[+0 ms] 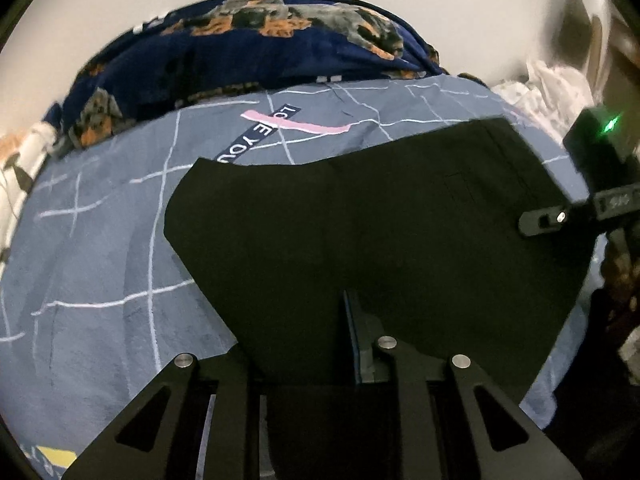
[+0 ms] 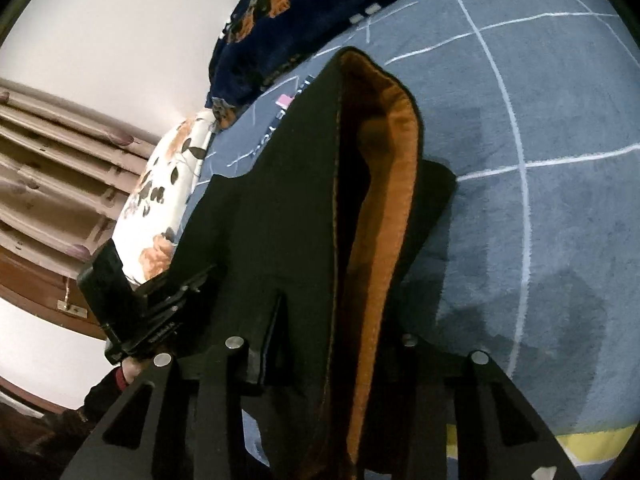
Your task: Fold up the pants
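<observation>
Fingers pinch pants, waistband edge upright.

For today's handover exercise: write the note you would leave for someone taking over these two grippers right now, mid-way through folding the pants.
Left gripper: shut on the near edge of the black pants.
Right gripper: shut on the waistband end, where the orange lining shows in the open waist.
Pants: spread on the blue grid bedsheet, a dark floral blanket bunched behind.
Done: both ends gripped; the pants look already doubled leg on leg, though that is hard to confirm.
Left: probably lift both ends together, fold the pants over, set down and smooth.
</observation>
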